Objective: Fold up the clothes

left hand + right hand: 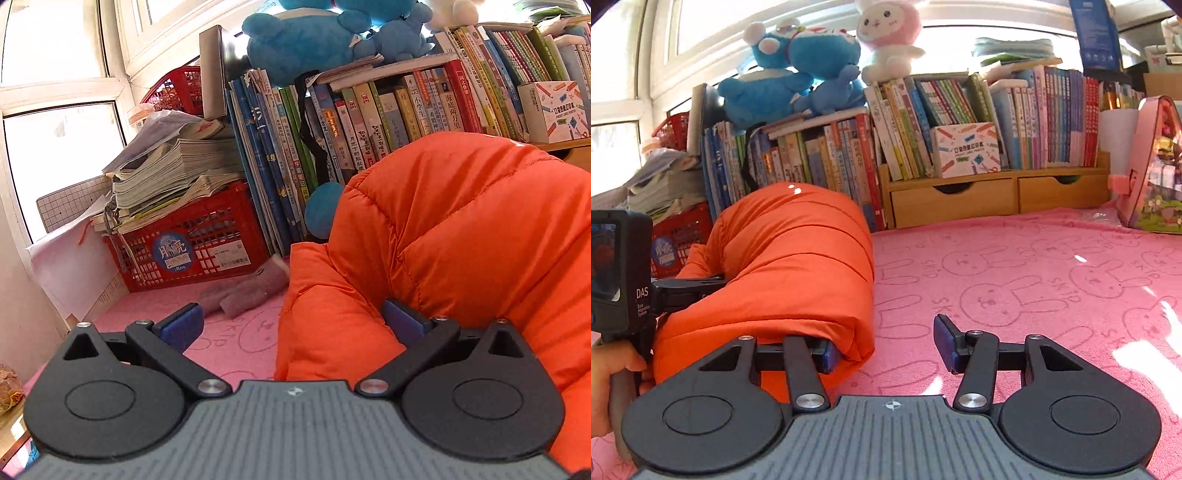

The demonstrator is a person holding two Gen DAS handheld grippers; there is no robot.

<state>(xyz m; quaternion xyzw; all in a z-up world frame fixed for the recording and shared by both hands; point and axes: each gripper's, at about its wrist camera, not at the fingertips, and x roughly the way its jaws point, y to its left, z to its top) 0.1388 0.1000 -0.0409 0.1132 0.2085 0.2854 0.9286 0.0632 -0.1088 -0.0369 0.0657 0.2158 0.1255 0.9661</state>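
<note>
An orange puffer jacket (461, 236) lies bundled into a thick roll on the pink rabbit-print cloth (1034, 277). In the left wrist view my left gripper (293, 323) stands open and wide. Its right pad (402, 321) rests against a fold of the jacket, while its left pad (184, 325) hangs free over the cloth. In the right wrist view the jacket (798, 258) sits at left. My right gripper (886, 349) is open at the roll's near corner: the jacket's edge covers the left pad (827, 354), and the right pad (945, 343) is free. A hand (605, 369) holds the left gripper's body (620, 273).
Books fill a wooden shelf with drawers (997, 199) at the back, with plush toys (798, 74) on top. A red crate (192, 247) under paper stacks stands at the far left. A grey rolled cloth (255, 291) lies beside the jacket. A pink toy box (1152, 166) leans at the right.
</note>
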